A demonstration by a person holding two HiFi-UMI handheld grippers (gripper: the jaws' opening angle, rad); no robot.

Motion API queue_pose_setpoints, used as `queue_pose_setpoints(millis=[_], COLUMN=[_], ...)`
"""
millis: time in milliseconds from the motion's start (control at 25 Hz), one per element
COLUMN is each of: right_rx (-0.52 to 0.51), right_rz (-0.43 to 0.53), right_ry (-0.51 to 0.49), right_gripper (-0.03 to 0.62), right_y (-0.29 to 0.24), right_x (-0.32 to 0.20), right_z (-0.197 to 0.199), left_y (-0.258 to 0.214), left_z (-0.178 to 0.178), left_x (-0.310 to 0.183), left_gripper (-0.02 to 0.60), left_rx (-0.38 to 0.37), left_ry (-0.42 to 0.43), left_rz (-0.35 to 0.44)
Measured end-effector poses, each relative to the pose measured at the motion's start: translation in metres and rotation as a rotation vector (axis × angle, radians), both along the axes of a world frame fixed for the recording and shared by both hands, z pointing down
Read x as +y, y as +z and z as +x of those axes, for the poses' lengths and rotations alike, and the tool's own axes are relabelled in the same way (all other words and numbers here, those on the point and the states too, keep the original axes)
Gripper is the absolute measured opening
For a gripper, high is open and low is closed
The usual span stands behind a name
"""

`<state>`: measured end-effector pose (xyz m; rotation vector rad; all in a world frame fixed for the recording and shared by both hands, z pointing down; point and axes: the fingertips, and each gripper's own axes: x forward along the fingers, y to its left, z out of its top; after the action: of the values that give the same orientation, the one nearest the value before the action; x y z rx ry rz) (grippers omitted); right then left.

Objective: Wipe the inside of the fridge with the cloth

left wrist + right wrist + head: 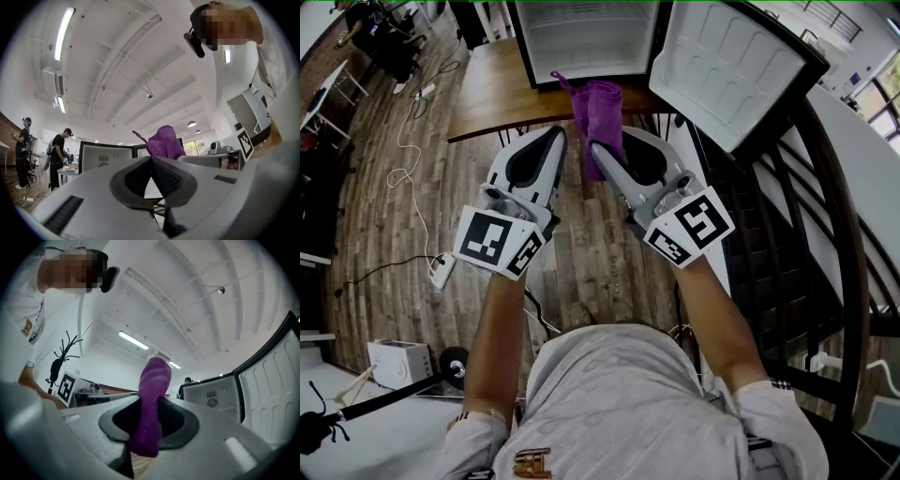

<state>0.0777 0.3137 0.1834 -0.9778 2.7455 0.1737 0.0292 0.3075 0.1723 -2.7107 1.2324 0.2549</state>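
Right gripper [598, 150] pinches the purple cloth [154, 380] mid-fold. It looks soft, light and floppy, its bunch poking past the 2 fingertips. Left gripper [151, 159] closed on nothing.

Open fridge ahead
The fridge [581, 37] cavity is fronted by the surface [492, 94]; the right is walled by the swung-open door [731, 66].
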Motion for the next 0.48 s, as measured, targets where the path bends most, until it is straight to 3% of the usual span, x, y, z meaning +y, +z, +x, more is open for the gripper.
queue_pose_setpoints(millis=[480], right_rx=[0.006], right_rz=[-0.003], right_ry=[0.003], right_gripper=[0.104], right_y=[0.001], right_x=[-0.005], right_z=[-0.011], left_y=[0.002], left_z=[-0.01], left_x=[-0.007], left_gripper=[0.0], left_rx=[0.009], left_ry=[0.013], left_rz=[-0.005])
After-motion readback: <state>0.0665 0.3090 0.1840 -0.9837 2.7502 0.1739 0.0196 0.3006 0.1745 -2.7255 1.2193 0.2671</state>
